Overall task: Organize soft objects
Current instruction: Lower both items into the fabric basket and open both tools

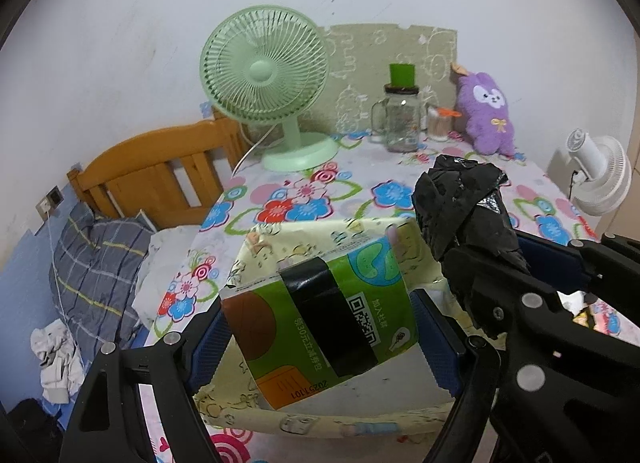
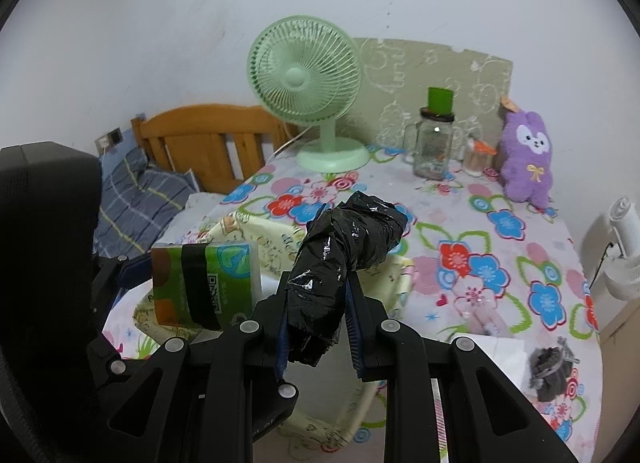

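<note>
The left gripper (image 1: 320, 327) clamps the squashy tissue pack (image 1: 320, 323) across its middle, while the right gripper (image 2: 316, 327) pinches the light, crumpled black bag roll (image 2: 340, 259) at its near end

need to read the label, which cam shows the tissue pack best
The left wrist view. There the tissue pack fills the middle, held between the left gripper fingers, its printed face, code square and date toward the camera. In the right wrist view the tissue pack sits small at the left, seen at an angle.
</note>
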